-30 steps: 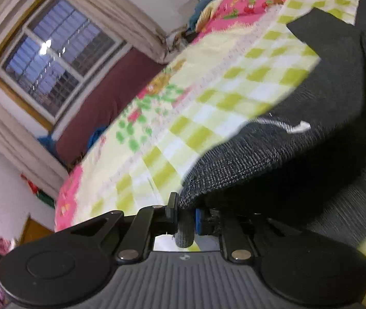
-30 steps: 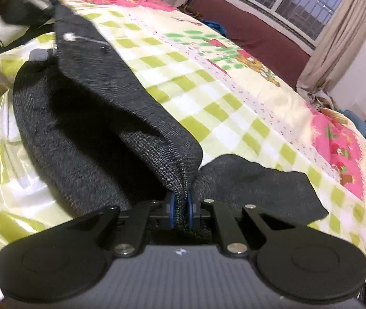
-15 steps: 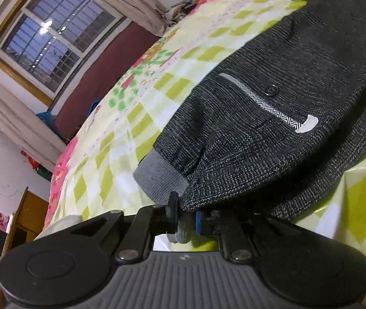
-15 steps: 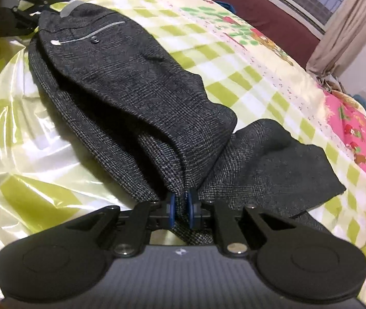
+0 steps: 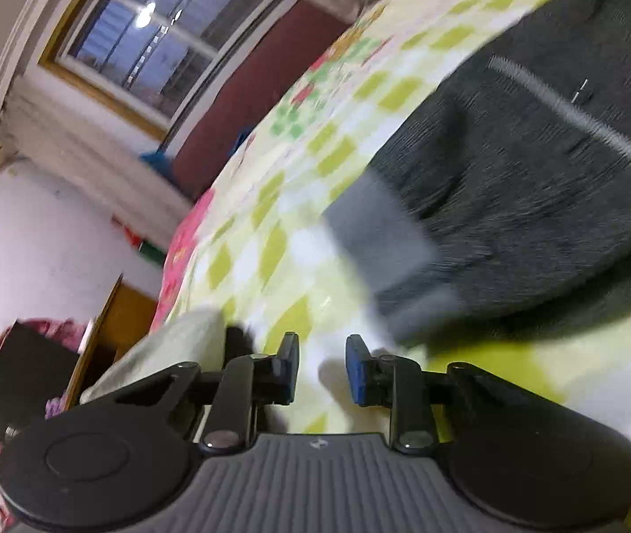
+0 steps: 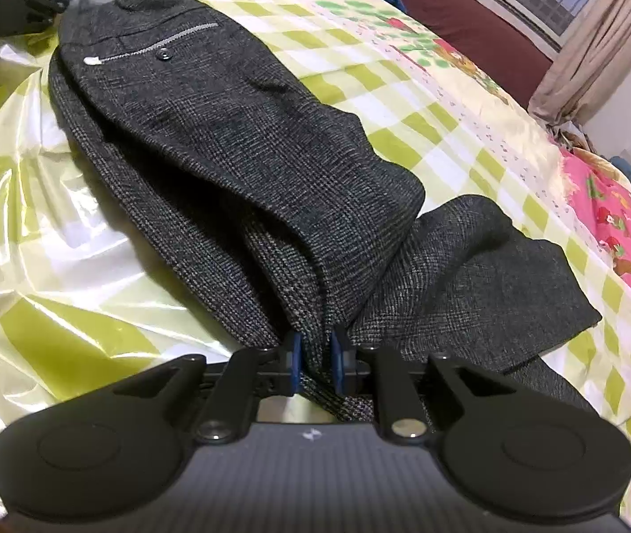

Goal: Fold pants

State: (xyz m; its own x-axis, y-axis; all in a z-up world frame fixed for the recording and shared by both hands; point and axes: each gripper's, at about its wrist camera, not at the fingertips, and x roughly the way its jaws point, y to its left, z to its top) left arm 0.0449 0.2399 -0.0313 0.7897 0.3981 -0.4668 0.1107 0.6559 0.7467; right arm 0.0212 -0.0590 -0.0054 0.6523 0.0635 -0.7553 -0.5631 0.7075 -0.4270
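Note:
Dark grey checked pants (image 6: 244, 169) lie folded lengthwise on the bed, waistband at the far left, legs running toward the right. The back pocket with its pale trim (image 6: 160, 44) faces up. My right gripper (image 6: 315, 362) has its jaws slightly parted around a fold of the pants at the knee. In the left wrist view the pants (image 5: 529, 186) show blurred, with the grey waistband lining (image 5: 382, 235) nearest. My left gripper (image 5: 322, 368) is open and empty, a little back from the waistband.
The bed has a yellow-green checked cover (image 6: 449, 102) with shiny plastic (image 6: 49, 266) near the front. A window (image 5: 160, 40) and curtains stand behind. A wooden cabinet (image 5: 111, 324) and a pale bundle (image 5: 173, 346) lie left of the left gripper.
My left gripper has let go of the waistband, opened and drawn back. The pants have been laid down flat. My right gripper's jaws have parted a little around the fold.

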